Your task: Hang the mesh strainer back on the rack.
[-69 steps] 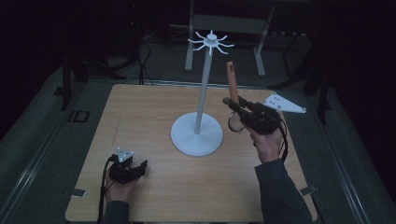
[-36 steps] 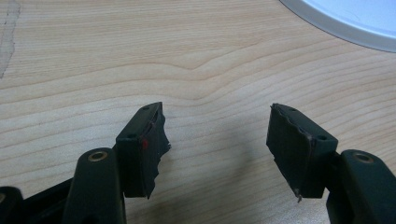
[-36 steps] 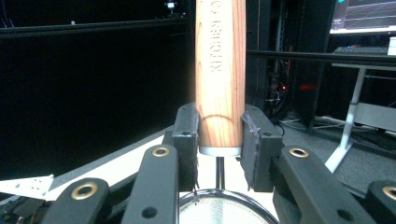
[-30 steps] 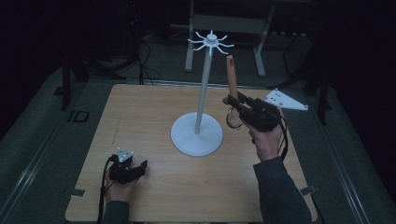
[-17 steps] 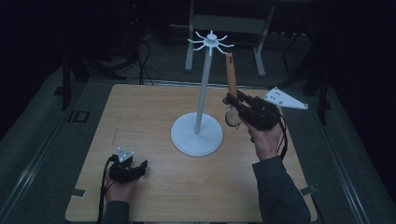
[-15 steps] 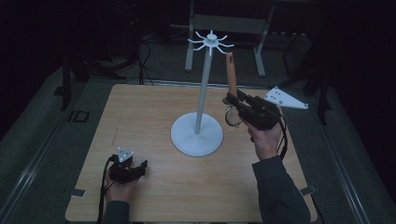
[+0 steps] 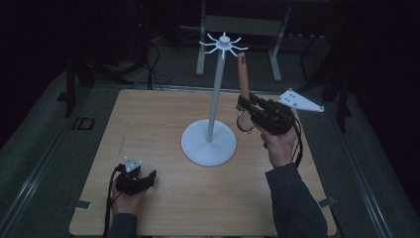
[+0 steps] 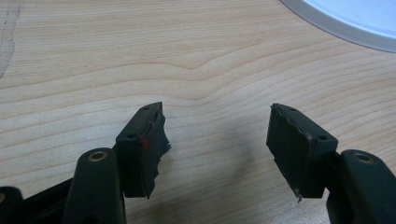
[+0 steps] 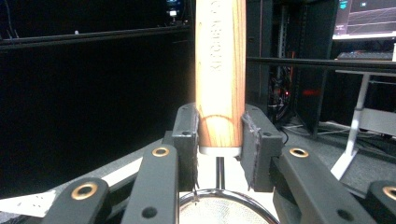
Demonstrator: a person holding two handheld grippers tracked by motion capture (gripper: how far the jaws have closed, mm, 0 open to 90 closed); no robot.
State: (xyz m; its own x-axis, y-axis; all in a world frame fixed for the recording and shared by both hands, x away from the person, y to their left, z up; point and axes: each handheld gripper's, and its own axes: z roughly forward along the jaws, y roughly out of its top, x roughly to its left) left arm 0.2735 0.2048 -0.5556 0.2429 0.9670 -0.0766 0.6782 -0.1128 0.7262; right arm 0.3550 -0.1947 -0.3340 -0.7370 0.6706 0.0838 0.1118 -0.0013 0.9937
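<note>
The right gripper (image 9: pixel 219 144) clamps the strainer's wooden handle (image 9: pixel 220 70), held upright beside the white stand (image 7: pixel 213 106). The left gripper (image 8: pixel 217 140) rests wide open on the table (image 8: pixel 93 60).

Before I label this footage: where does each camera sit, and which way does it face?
High view: above the person's side, looking forward and down on the table; both forearms, left gripper, right gripper.
Left gripper view: on that gripper, facing down at the wood; its open jaws.
Right gripper view: on that gripper, facing level into the dark room; jaws clamping the strainer's wooden handle.
Shared: the stand's white base in the high and left gripper views.
</note>
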